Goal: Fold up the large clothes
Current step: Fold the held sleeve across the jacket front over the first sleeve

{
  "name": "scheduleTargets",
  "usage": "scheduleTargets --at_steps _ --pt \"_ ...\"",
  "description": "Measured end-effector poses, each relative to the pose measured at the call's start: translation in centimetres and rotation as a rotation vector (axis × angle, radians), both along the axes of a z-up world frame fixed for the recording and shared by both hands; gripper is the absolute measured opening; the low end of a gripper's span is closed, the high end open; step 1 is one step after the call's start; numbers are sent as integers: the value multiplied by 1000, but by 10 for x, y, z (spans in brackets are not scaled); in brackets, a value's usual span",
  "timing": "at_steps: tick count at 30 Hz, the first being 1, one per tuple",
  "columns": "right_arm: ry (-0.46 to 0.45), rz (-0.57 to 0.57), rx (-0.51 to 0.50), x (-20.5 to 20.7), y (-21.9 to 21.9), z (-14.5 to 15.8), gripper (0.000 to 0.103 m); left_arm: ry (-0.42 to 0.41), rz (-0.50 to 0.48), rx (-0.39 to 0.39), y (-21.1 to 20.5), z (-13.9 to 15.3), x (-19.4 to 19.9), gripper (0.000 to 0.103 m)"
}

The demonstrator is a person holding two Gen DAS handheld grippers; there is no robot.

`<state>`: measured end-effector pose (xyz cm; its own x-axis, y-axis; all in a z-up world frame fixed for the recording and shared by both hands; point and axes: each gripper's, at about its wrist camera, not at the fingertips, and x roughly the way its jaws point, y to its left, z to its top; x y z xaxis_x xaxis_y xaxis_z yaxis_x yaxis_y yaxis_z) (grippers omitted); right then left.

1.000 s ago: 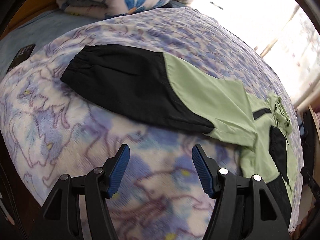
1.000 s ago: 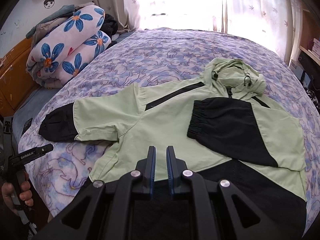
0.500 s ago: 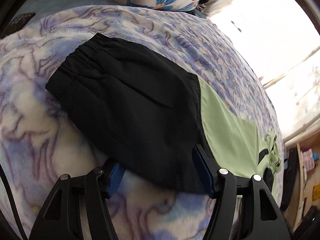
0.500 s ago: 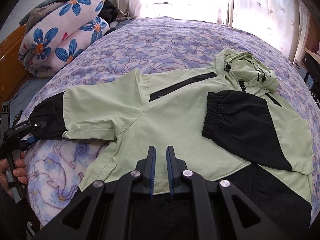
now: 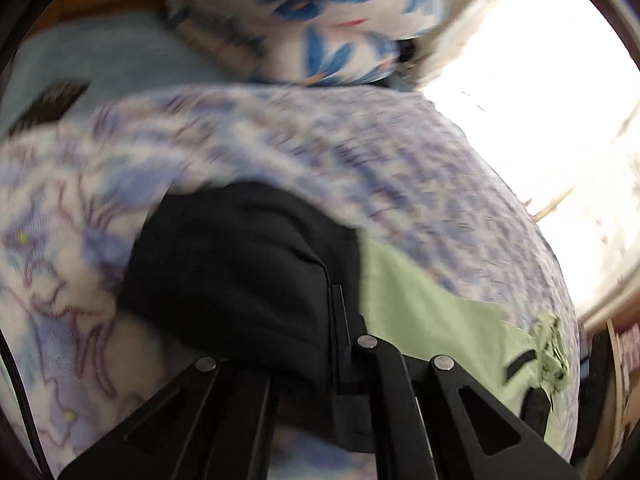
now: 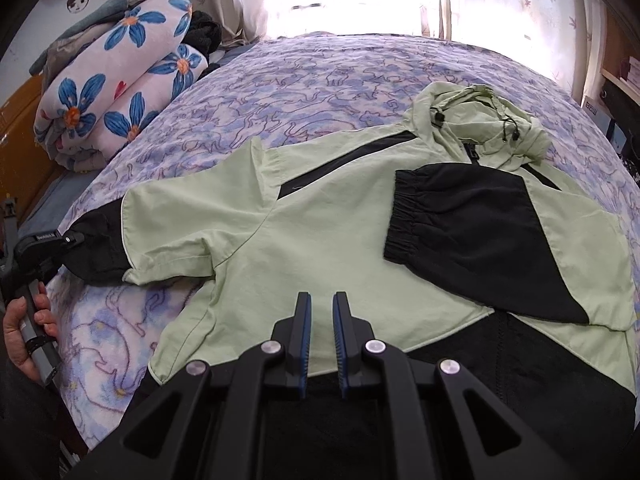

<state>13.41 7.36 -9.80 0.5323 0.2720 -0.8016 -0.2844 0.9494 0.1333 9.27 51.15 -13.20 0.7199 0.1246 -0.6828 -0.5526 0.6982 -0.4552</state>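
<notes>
Lying face up on the bed [image 6: 304, 80], the jacket [image 6: 328, 240] has its right sleeve [image 6: 480, 240] already folded across the chest, while the left sleeve [image 5: 240, 264] stretches out sideways. Half a second ago the left hand-held gripper [image 5: 334, 320] straddled that black cuff with jaws wide; now they have clamped on it, so the second sleeve fold can likely begin. The right hand-held gripper [image 6: 320, 336] hovers over the hem, jaws narrow, holding nothing. Writing on the left tool and a box by the window is too small to read.
</notes>
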Motion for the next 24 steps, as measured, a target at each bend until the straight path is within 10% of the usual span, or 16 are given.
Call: scheduleTargets --at_steps 8,16,22,24 --pt "-39 -89 100 -8 -62 16 11 -186 -380 149 -168 114 30 2" --pt "-49 -211 149 -20 -138 15 11 -56 -698 209 -335 76 66 5" --pt "-51 -268 157 -28 -175 5 11 112 -793 178 -378 19 70 36" --pt "-43 -270 171 -28 -181 0 11 129 -797 128 -372 14 67 67"
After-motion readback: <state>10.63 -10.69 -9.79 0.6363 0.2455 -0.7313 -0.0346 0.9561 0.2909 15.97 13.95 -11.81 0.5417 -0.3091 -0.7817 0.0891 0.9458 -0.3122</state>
